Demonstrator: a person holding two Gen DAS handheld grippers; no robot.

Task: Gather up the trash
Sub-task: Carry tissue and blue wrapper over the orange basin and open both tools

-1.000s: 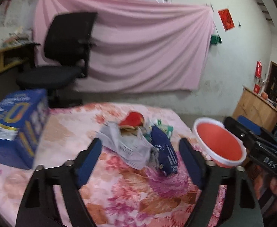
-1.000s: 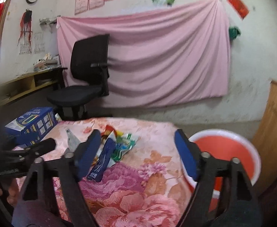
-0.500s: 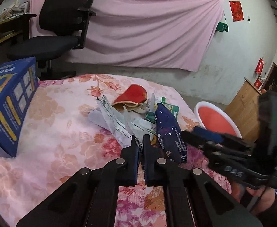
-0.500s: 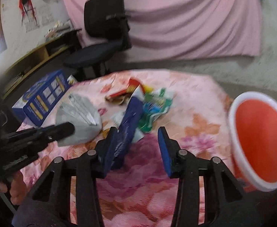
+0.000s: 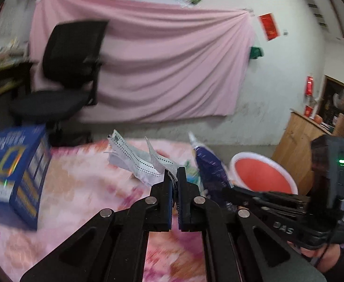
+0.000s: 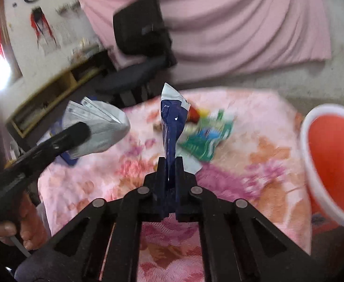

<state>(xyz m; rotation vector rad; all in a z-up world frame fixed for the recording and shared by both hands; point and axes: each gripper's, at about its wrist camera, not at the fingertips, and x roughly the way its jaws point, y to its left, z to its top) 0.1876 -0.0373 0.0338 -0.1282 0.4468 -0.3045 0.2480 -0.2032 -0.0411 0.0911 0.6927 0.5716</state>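
Black jaws of the left gripper (image 5: 174, 176) are pressed together on the edge of a crumpled white paper (image 5: 136, 162), which sticks up and away from the tips, lifted off the desk (image 5: 78, 188). Those of the right gripper (image 6: 170, 164) have just been closing and now pinch the lower end of a dark blue wrapper (image 6: 172, 122), which stands upright above them with its white top end highest. In the right wrist view the left gripper shows at the left edge with the paper (image 6: 96, 129) at its tip, and a hand (image 6: 14, 225) grips its handle below. In the left wrist view the right gripper (image 5: 221, 189) lies just to the right, the blue wrapper (image 5: 208, 166) rising from it. More trash lies on the floral pink cloth of the desk beyond the blue wrapper: a green wrapper (image 6: 207, 138) and a red and yellow one (image 6: 195, 112), partly hidden. An orange bin (image 6: 331, 162) with a white rim stands by the desk's right edge. A blue box (image 5: 14, 171) sits at the desk's left side. Behind are a black chair (image 5: 64, 77) and a pink sheet (image 5: 160, 65) hung on the wall.
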